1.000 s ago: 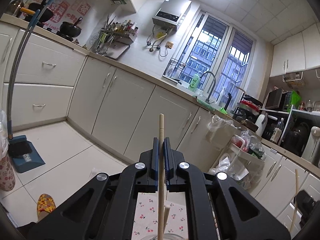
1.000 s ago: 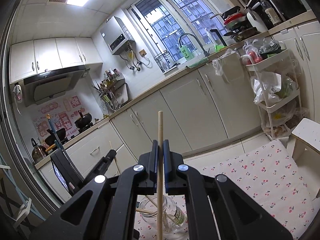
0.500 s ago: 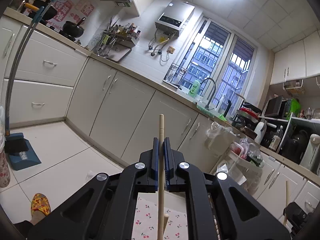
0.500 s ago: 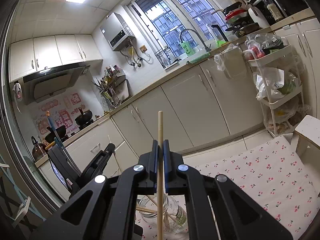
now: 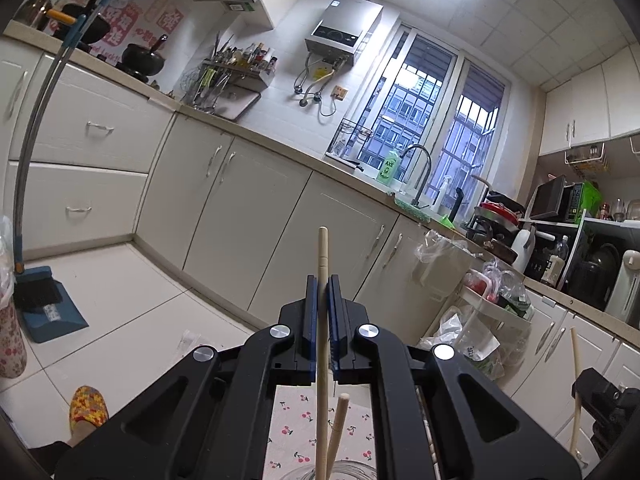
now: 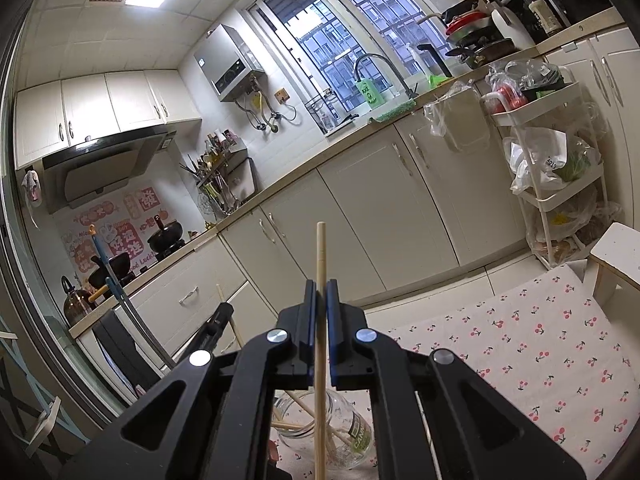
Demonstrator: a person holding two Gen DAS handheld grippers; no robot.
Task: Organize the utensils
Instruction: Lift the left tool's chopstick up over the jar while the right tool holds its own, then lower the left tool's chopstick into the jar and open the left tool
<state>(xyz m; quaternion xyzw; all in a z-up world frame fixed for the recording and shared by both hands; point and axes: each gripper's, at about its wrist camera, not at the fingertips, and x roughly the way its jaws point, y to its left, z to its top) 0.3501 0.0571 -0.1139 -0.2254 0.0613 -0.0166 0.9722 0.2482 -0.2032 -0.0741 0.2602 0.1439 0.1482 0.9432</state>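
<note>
My left gripper [image 5: 322,280] is shut on a wooden chopstick [image 5: 322,256] held upright, its lower end over the rim of a glass jar [image 5: 340,472]. A second chopstick [image 5: 338,420] leans in that jar. My right gripper [image 6: 320,284] is shut on another wooden chopstick [image 6: 320,256], held upright above the clear glass jar [image 6: 352,432], which stands on the cherry-print cloth [image 6: 540,352] and holds several chopsticks. The left gripper [image 6: 216,324] shows in the right wrist view, and the right gripper [image 5: 604,404] in the left wrist view.
Kitchen cabinets [image 6: 400,208] run behind the table. A white cart [image 6: 556,184] with bags stands at the right, next to a small white stool [image 6: 616,256]. A broom and dustpan [image 5: 44,300] stand on the floor at the left.
Both grippers have tilted slightly upward with their chopsticks. The jar shows a little lower in the right wrist view. Both grips are unchanged.
</note>
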